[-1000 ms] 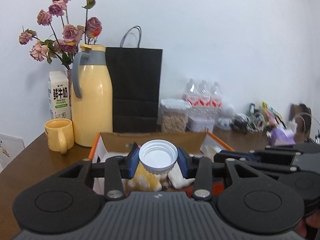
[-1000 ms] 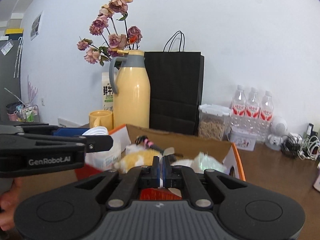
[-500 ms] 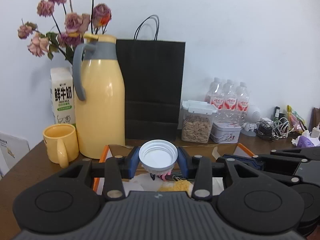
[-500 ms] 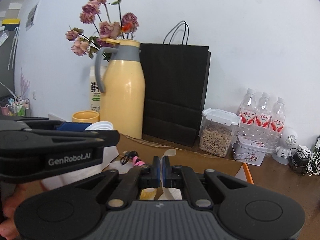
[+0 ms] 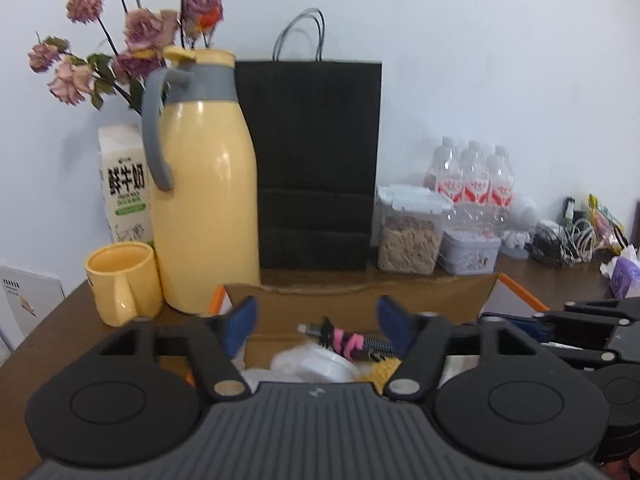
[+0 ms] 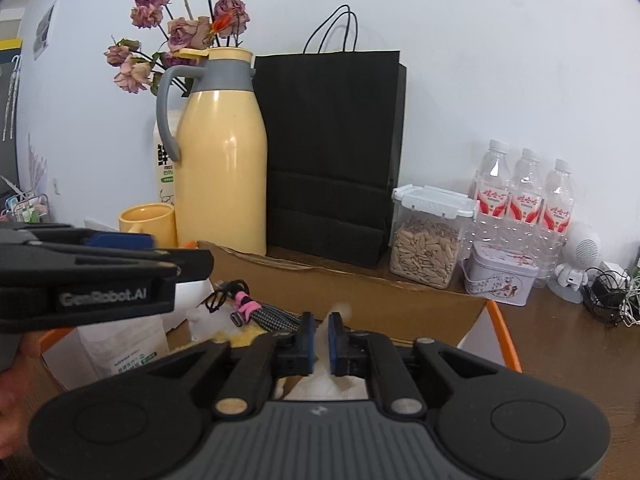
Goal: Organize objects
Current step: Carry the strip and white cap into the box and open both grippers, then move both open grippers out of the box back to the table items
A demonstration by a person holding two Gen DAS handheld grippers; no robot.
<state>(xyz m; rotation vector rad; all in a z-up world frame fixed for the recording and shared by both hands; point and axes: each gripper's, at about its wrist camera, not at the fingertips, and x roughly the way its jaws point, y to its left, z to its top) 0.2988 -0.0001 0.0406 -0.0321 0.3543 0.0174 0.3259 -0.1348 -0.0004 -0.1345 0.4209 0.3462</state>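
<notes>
An open cardboard box (image 5: 360, 294) with orange-edged flaps sits on the brown table. In the left wrist view my left gripper (image 5: 316, 316) is open and empty above it. A white cup (image 5: 328, 366) lies in the box below the fingers, beside a cable bundle with a pink tie (image 5: 352, 342) and something yellow. In the right wrist view my right gripper (image 6: 320, 338) is nearly shut with a narrow gap and holds nothing, over the box (image 6: 360, 292) and white packing. The left gripper (image 6: 100, 276) shows at the left there.
Behind the box stand a yellow jug (image 5: 200, 184), a yellow mug (image 5: 120, 280), a milk carton (image 5: 124, 184), dried roses, a black paper bag (image 5: 316, 164), a seed jar (image 5: 408, 232), a small tin (image 5: 468, 250), water bottles (image 5: 472, 176) and tangled cables (image 5: 568, 236).
My left gripper opened and let go of the white cup, which now lies in the box. Both grippers moved closer to the jug and bag. The right fingers parted slightly.
</notes>
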